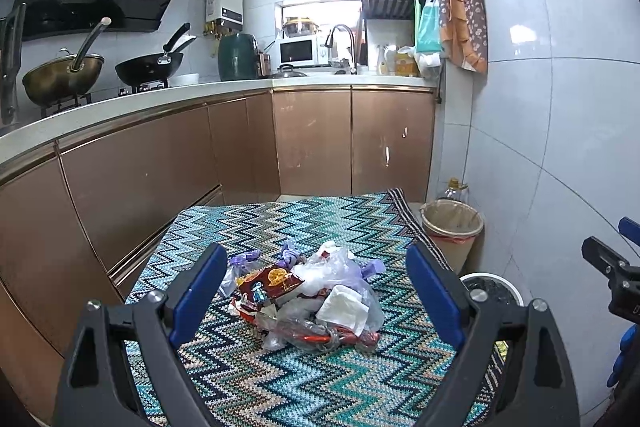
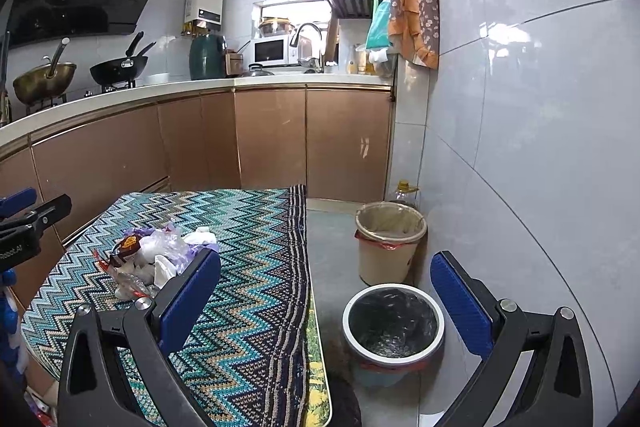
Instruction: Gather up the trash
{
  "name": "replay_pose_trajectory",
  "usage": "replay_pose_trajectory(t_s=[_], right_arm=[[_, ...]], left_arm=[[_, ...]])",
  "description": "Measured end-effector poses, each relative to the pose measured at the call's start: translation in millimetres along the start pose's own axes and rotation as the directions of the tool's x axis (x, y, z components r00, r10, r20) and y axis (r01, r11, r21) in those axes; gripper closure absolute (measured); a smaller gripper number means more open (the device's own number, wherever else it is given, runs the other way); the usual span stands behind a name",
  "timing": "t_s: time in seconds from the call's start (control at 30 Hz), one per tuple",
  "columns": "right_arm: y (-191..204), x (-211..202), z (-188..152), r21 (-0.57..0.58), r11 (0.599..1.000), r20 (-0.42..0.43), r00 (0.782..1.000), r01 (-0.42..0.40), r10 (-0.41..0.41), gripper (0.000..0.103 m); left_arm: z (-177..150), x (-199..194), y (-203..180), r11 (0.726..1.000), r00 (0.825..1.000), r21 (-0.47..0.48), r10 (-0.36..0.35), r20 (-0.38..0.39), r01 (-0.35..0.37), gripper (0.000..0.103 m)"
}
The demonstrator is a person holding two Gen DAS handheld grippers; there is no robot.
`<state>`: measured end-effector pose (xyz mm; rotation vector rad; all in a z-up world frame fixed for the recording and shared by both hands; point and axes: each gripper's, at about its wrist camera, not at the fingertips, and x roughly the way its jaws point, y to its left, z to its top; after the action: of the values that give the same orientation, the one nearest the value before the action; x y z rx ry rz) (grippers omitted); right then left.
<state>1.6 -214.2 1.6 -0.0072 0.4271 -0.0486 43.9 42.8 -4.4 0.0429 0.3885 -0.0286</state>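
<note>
A heap of trash [image 1: 308, 301], with clear plastic bags, a red snack wrapper, white tissue and purple scraps, lies on a table under a zigzag cloth [image 1: 280, 379]. My left gripper [image 1: 314, 279] is open, its blue fingers to either side of the heap, a little nearer than it. The heap shows at the left in the right wrist view [image 2: 154, 261]. My right gripper [image 2: 326, 281] is open and empty, above the table's right edge and a white bin with a black liner [image 2: 394, 327]. A beige bin with a clear liner [image 2: 390, 241] stands behind it.
Brown kitchen cabinets [image 1: 312, 143] and a counter with woks, a microwave and a sink stand behind the table. A tiled wall [image 2: 520, 147] closes the right side. An oil bottle [image 2: 406, 189] stands on the floor behind the beige bin.
</note>
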Motion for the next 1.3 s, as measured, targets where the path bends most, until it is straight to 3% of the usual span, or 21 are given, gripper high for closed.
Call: replay_pose_trajectory(t_s=[0.57, 0.8, 0.87, 0.97, 1.1, 1.3], right_arm=[[33.3, 45.4, 8.9, -0.047, 0.992, -0.056, 0.992, -0.119, 0.116, 0.000], [53.7, 74.2, 5.6, -0.056, 0.968, -0.122, 0.964, -0.246, 0.238, 0.000], [61.6, 85.6, 1.8, -0.058, 0.951, -0.161, 0.943, -0.303, 0.291, 0.000], [76.5, 106.9, -7.7, -0.042, 0.907, -0.238, 0.886, -0.418, 0.397, 0.007], [99.5, 133.0, -23.0, -0.024, 0.851, -0.328, 0.809, -0.524, 0.489, 0.028], [129.9, 162.9, -34.6, 0.024, 0.759, -0.403, 0.689, -0.650, 0.602, 0.053]], left_arm=[[3.4, 51.6, 19.8, 1.000, 0.998, -0.008, 0.029, -0.049, -0.029, 0.012], [-3.8, 70.0, 62.7, 0.995, 0.997, -0.083, 0.056, -0.049, -0.059, 0.012], [-10.4, 73.5, 82.1, 0.993, 0.996, -0.092, 0.072, -0.060, -0.077, 0.012], [-25.4, 74.0, 103.9, 0.993, 0.995, -0.102, 0.054, -0.083, -0.062, 0.014], [-50.9, 78.0, 115.3, 0.993, 0.988, -0.117, -0.030, -0.150, 0.013, 0.014], [-73.8, 91.9, 95.5, 0.982, 0.951, -0.090, -0.186, -0.246, 0.168, 0.045]])
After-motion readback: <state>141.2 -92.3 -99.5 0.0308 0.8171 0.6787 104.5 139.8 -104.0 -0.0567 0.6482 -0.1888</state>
